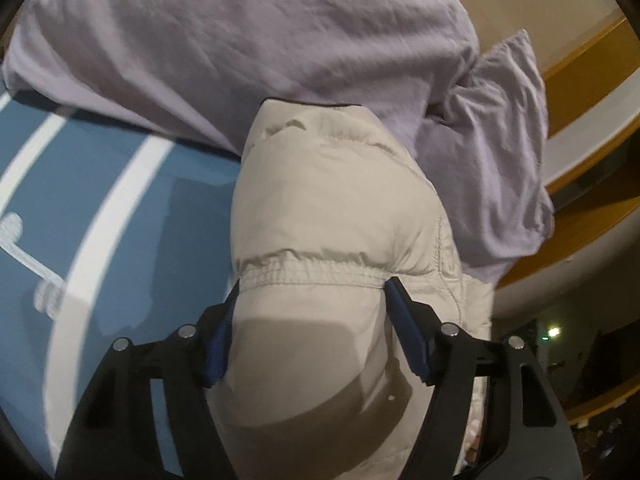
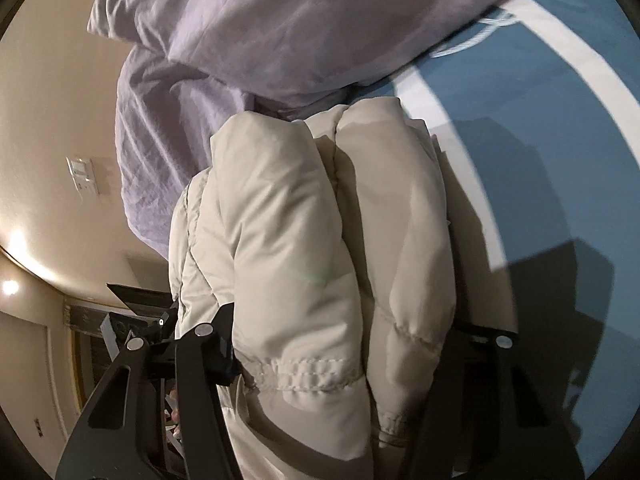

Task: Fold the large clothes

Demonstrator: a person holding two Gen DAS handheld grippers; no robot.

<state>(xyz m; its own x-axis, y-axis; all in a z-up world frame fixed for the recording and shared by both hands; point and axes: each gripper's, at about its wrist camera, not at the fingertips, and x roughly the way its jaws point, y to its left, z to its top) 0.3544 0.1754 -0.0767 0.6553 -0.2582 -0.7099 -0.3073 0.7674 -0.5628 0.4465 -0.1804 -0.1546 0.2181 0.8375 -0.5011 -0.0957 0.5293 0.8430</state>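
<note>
A cream puffer jacket (image 1: 332, 200) is bunched into a thick roll, its elastic hem seam running across between the blue pads of my left gripper (image 1: 314, 288), which is shut on it. In the right wrist view the same jacket (image 2: 280, 200) shows as two padded folds filling my right gripper (image 2: 348, 320). Its left finger (image 2: 222, 340) presses the fabric, while the right finger is mostly hidden behind the bulk. Both grippers hold the jacket lifted off the bed.
A lilac duvet (image 1: 240, 40) (image 2: 280, 20) lies heaped just beyond the jacket. The bed has a blue sheet (image 1: 100, 200) (image 2: 540, 140) with white stripes. A wooden headboard edge (image 1: 580, 60) and a beige wall with a switch plate (image 2: 84, 174) border the bed.
</note>
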